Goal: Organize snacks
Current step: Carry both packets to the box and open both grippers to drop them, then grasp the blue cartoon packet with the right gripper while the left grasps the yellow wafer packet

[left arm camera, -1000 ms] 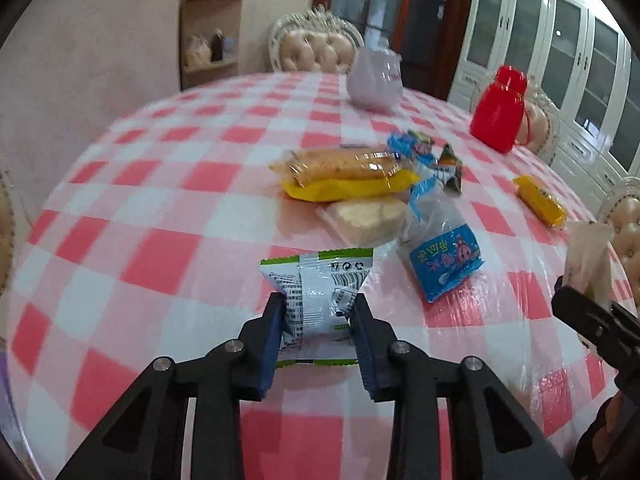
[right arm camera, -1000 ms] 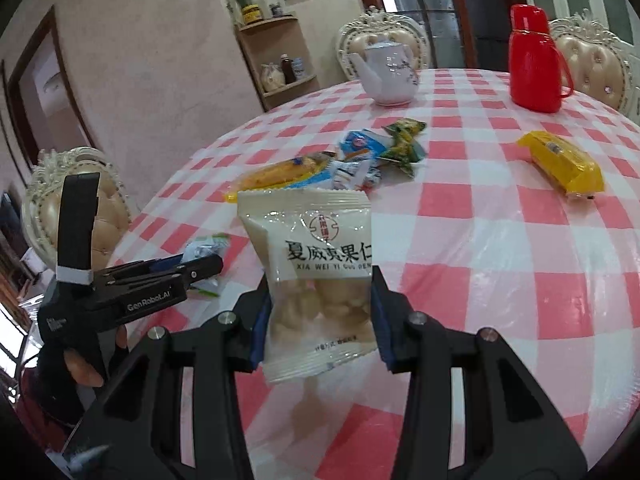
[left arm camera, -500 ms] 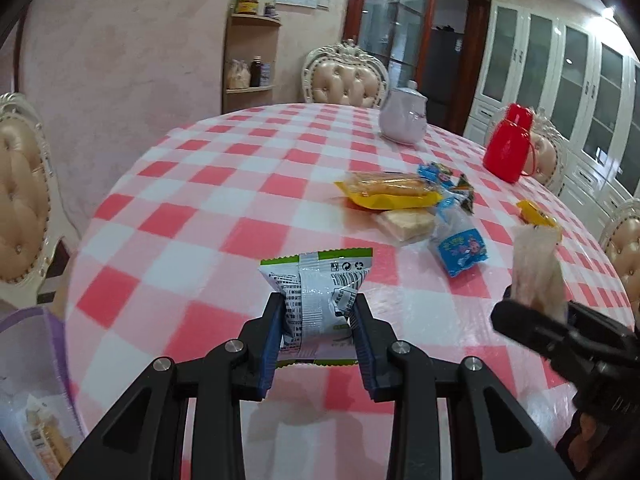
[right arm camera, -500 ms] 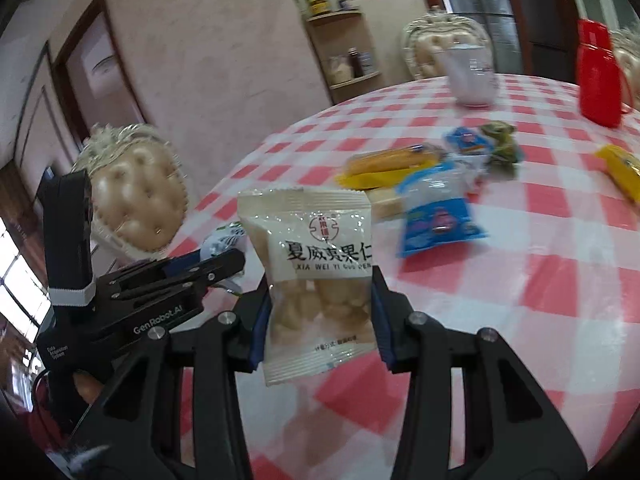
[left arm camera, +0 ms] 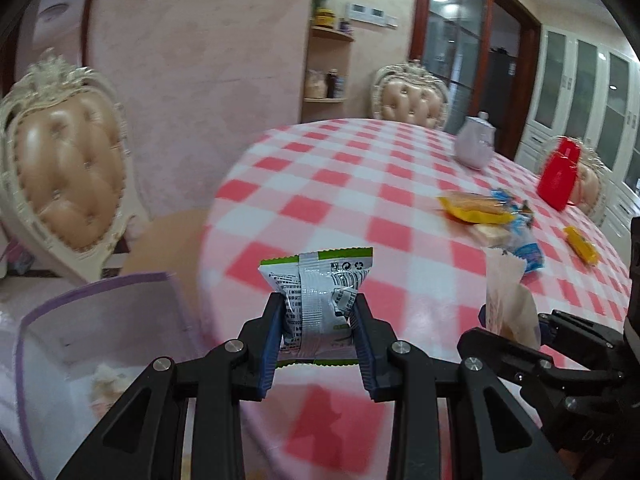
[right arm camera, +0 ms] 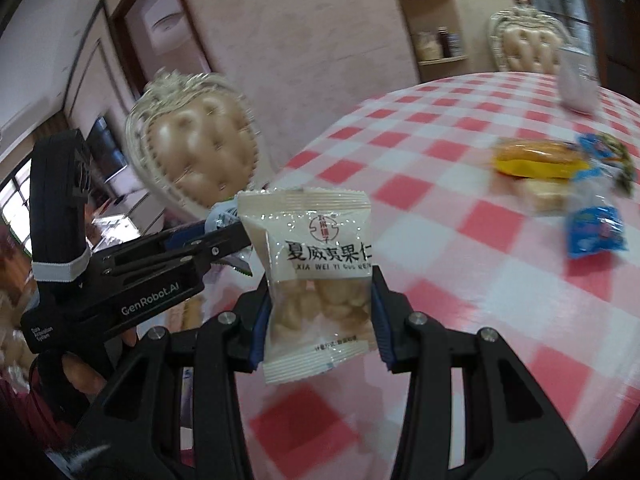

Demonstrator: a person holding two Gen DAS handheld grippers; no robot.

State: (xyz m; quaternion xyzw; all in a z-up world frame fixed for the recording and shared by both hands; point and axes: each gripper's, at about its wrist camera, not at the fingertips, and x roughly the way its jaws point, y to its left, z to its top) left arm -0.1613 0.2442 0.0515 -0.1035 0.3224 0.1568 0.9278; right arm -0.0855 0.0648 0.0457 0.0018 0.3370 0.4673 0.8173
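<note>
My left gripper (left arm camera: 318,336) is shut on a green and silver snack packet (left arm camera: 316,296), held upright above the near left edge of the round table (left arm camera: 340,184). My right gripper (right arm camera: 318,324) is shut on a clear packet of pale nuts (right arm camera: 316,276) with black Chinese print. The right gripper (left arm camera: 516,334) shows at the right of the left wrist view with its packet (left arm camera: 508,296). The left gripper (right arm camera: 224,236) shows at the left of the right wrist view. A clear box with a purple rim (left arm camera: 100,292) stands below the table edge at lower left.
On the pink checked cloth lie a yellow bread pack (left arm camera: 472,206), a blue packet (left arm camera: 528,248), a small yellow bar (left arm camera: 580,244), a white teapot (left arm camera: 476,146) and a red flask (left arm camera: 558,176). Padded chairs (left arm camera: 64,168) stand around the table.
Both grippers have swung left and back from the snack pile towards the table's left edge, each still holding its packet. The purple-rimmed box and the left chair have come into view.
</note>
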